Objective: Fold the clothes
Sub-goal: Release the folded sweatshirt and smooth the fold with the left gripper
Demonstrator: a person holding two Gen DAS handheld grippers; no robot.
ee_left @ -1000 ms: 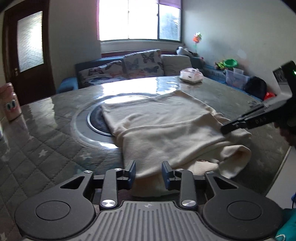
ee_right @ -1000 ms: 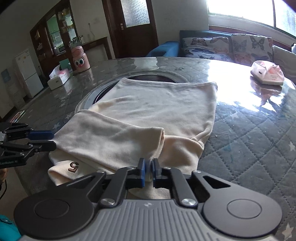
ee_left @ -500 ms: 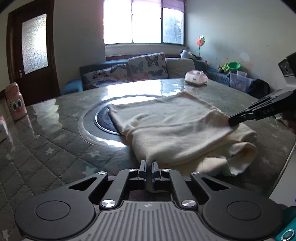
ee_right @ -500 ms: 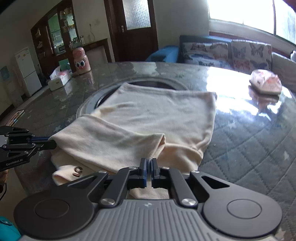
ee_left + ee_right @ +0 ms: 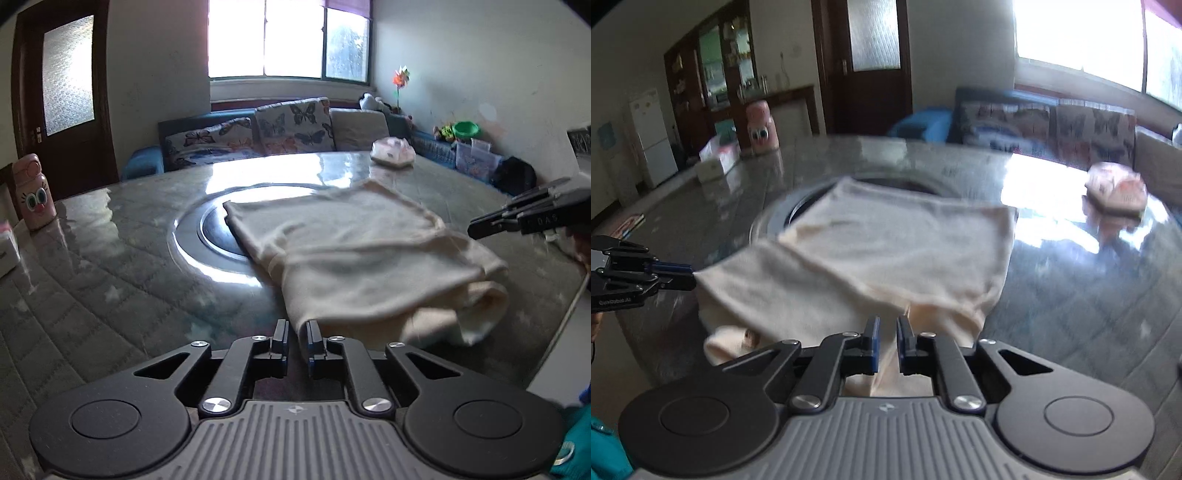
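A cream garment (image 5: 362,254) lies partly folded on the round grey table (image 5: 92,280), its near end doubled over into a thick roll. My left gripper (image 5: 296,338) sits at the near left corner of the cloth with its jaws slightly parted, the corner lying against the right finger. My right gripper (image 5: 886,341) is at the near right corner (image 5: 916,314) of the garment (image 5: 886,251), jaws slightly parted, cloth under and between them. Each gripper shows in the other's view, the right one (image 5: 480,227) and the left one (image 5: 687,278).
A pink cartoon bottle (image 5: 33,195) and a white box (image 5: 716,162) stand at the table's left. A pink-white object (image 5: 393,153) sits at the far right. A sunken round plate (image 5: 218,236) lies mid-table. A sofa (image 5: 280,129) is behind.
Both grippers, shut on the cloth corners half a second ago, have parted their jaws a little. The folded layer has been drawn over and set down; both cameras are moving.
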